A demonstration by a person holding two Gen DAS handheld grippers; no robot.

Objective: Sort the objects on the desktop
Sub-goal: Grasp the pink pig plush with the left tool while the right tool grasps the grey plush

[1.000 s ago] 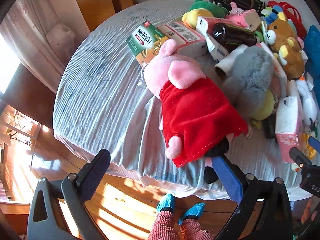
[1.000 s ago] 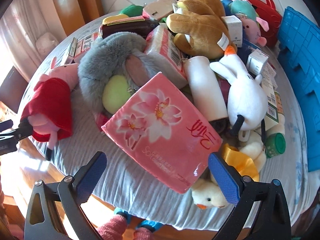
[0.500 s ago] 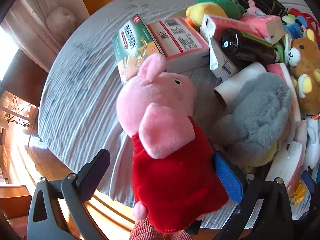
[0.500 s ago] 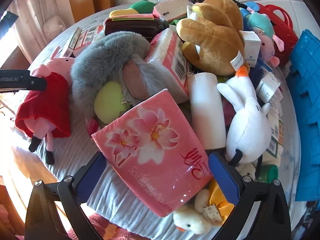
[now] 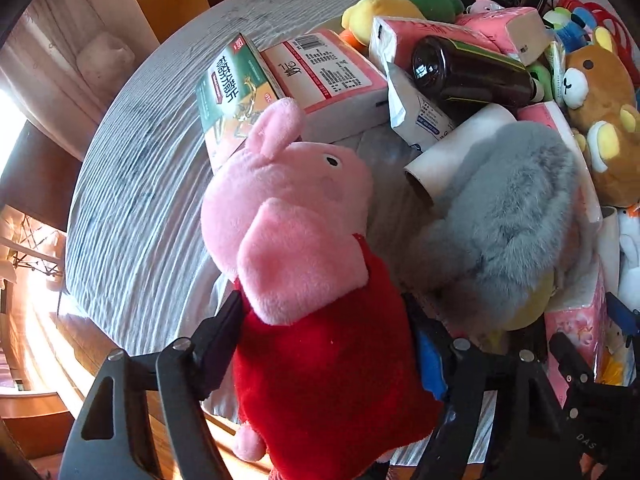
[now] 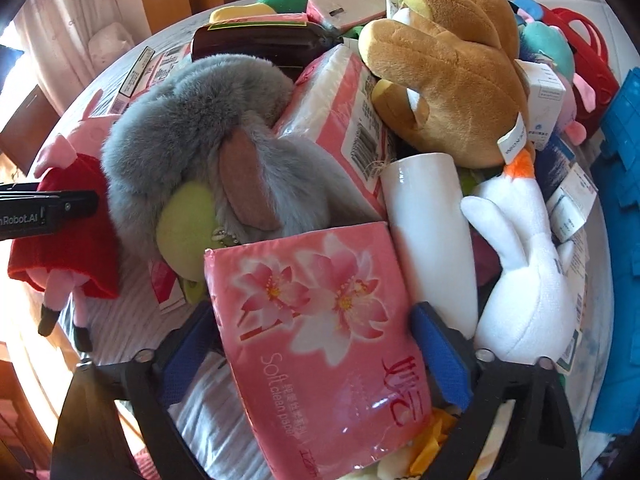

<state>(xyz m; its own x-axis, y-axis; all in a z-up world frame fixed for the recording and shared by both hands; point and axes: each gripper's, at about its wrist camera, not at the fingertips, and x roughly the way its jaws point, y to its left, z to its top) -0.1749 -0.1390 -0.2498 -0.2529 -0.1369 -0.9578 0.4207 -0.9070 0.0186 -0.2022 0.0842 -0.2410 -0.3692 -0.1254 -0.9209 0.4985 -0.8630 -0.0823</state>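
Pig plush: we saw the pink pig plush (image 5: 288, 216) in its red dress lying at the near edge of the table (image 5: 132, 184), beside the grey furry toy (image 5: 516, 216).
Left gripper: our left gripper (image 5: 324, 344) was closing, its fingers (image 5: 220, 332) flanking the red dress and meeting the fabric; a firm grip we could not confirm.
Tissue pack: the pink tissue pack (image 6: 320, 328) lay tilted at the front of the pile, against the white cup (image 6: 432, 240).
Right gripper: our right gripper (image 6: 316, 352) was closing with that pack between its blue pads (image 6: 440, 356), the pads at the pack's edges.
Behind: a brown bear (image 6: 452, 76) sat on top of the pile, with a white bird plush (image 6: 528, 280) to the right.
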